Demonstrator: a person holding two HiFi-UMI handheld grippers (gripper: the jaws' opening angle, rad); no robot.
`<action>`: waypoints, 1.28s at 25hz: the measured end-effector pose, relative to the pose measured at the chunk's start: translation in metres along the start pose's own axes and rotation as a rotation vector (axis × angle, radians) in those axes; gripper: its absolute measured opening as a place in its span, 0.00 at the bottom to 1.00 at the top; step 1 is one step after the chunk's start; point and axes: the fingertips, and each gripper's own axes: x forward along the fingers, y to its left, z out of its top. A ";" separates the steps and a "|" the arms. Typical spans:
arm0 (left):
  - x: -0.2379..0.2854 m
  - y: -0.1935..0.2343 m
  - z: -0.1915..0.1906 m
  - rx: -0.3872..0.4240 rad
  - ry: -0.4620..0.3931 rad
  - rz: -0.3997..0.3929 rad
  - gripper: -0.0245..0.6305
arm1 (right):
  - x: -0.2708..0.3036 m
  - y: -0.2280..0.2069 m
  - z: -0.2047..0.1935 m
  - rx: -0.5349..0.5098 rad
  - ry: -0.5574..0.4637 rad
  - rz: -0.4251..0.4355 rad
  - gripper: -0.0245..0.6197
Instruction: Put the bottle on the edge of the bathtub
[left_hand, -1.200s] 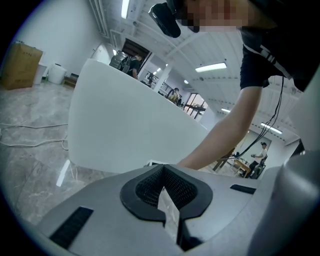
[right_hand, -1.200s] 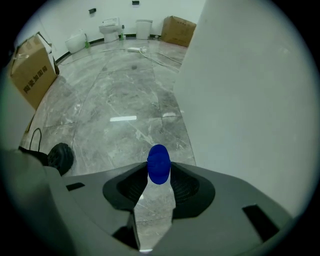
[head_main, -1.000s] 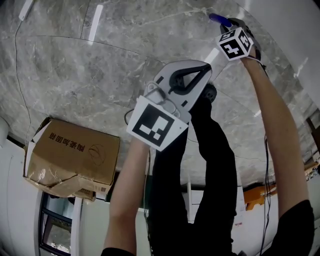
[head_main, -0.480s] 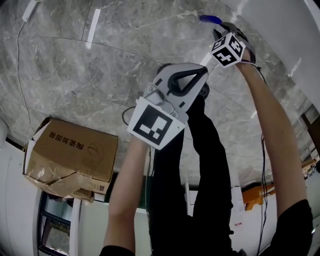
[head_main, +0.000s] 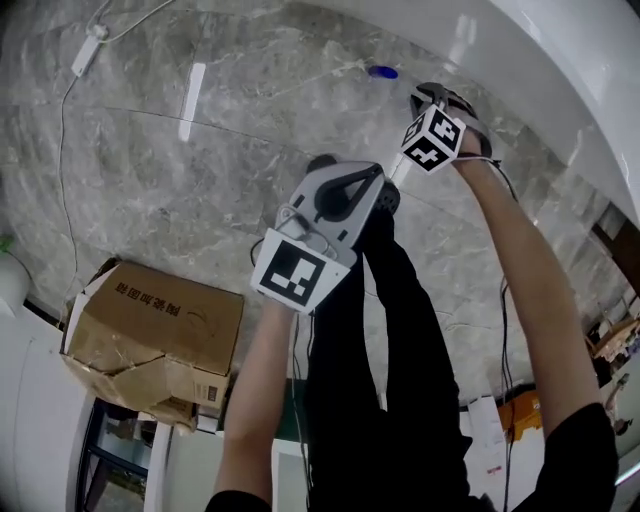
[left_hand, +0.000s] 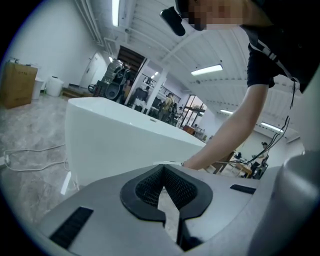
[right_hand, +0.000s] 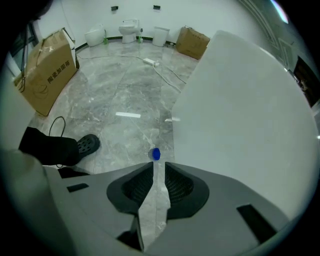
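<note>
The bottle (right_hand: 155, 154) is on the floor (right_hand: 125, 90), not on the tub. It shows only as a small blue oval just beside the foot of the bathtub (right_hand: 240, 100), too small to tell whether it stands or lies. I take it for the bottle, though it may be little more than the cap end that shows.

The right gripper (right_hand: 159, 163) hangs above it, pointing steeply down. Its jaws have just been closing, and a narrow slit remains between them, with nothing in it but bare floor. The left gripper (left_hand: 163, 165) is held more level. Its tips are pressed together and it carries nothing.

The task looks to be at its start, with the pick-up not yet made. The next move calls for the right jaws to spread wider than the bottle's body and come down over it. They would then pinch it firmly enough to carry it up to the rim.

The materials matter here. The floor is polished grey stone with pale veining, hard and slick. The tub is glossy white, with a smooth wall curving up to a broad, flat-looking edge. A plastic bottle would slide easily on either surface, so it wants setting down square on the flat of the rim. The jaw pads are dark and finely ribbed, and should bite well.

A cardboard box (head_main: 160, 320) sits well apart.
</note>
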 end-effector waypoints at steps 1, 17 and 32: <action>-0.002 -0.007 0.011 0.000 -0.010 0.007 0.05 | -0.015 -0.001 -0.001 0.000 -0.007 -0.001 0.15; -0.097 -0.165 0.172 -0.079 -0.142 0.136 0.05 | -0.277 0.011 -0.027 0.106 -0.180 -0.024 0.07; -0.262 -0.255 0.210 0.047 -0.128 0.079 0.05 | -0.499 0.087 0.041 0.348 -0.411 -0.163 0.07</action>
